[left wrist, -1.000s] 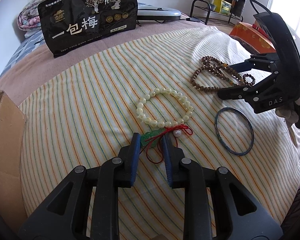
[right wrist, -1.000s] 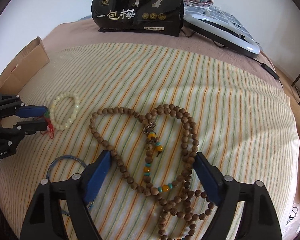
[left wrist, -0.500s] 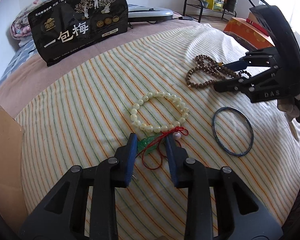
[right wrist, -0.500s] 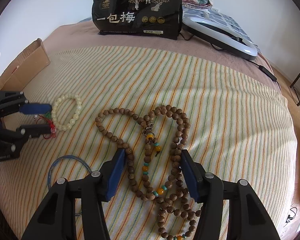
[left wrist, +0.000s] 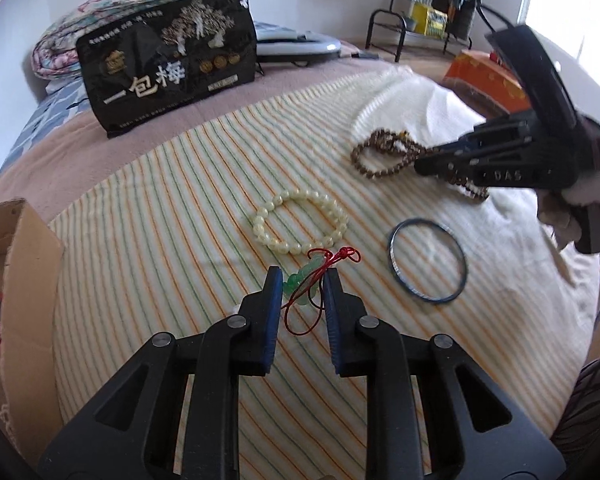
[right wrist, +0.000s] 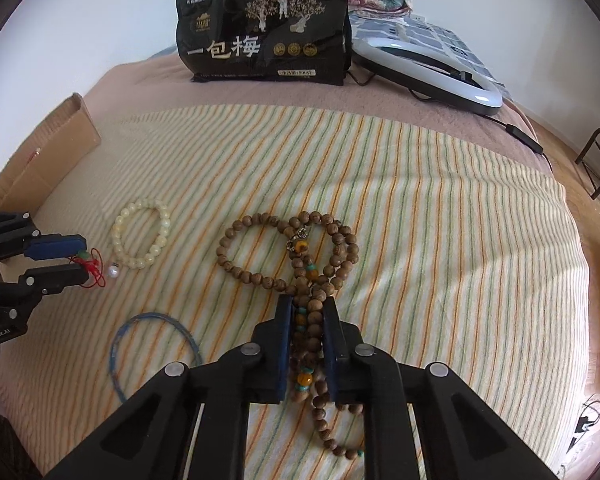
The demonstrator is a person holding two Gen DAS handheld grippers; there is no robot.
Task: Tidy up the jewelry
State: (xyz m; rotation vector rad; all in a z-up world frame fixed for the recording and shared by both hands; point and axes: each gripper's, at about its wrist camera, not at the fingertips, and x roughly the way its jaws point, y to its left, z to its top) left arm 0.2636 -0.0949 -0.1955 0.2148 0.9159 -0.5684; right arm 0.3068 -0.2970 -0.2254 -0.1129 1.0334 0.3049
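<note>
On the striped cloth lie a cream bead bracelet (left wrist: 300,220), a blue bangle (left wrist: 427,266), a brown wooden bead necklace (right wrist: 288,256) and a green pendant on red cord (left wrist: 300,282). My left gripper (left wrist: 299,284) has its jaws narrowly apart around the green pendant and its cord. It also shows in the right wrist view (right wrist: 82,258), with a white pearl (right wrist: 113,270) beside it. My right gripper (right wrist: 307,308) is shut on the wooden necklace strands. The right gripper shows in the left wrist view (left wrist: 424,160) over the necklace (left wrist: 380,152).
A cardboard box (left wrist: 16,280) stands at the left edge of the bed. A black snack bag (left wrist: 168,60) stands at the back, with a white ring light (right wrist: 428,68) beside it. An orange box (left wrist: 488,76) and a clothes rack are beyond the bed.
My right gripper has closed from wide open onto the wooden necklace strands. My left gripper has stayed around the green pendant, jaws a little wider than one second ago.
</note>
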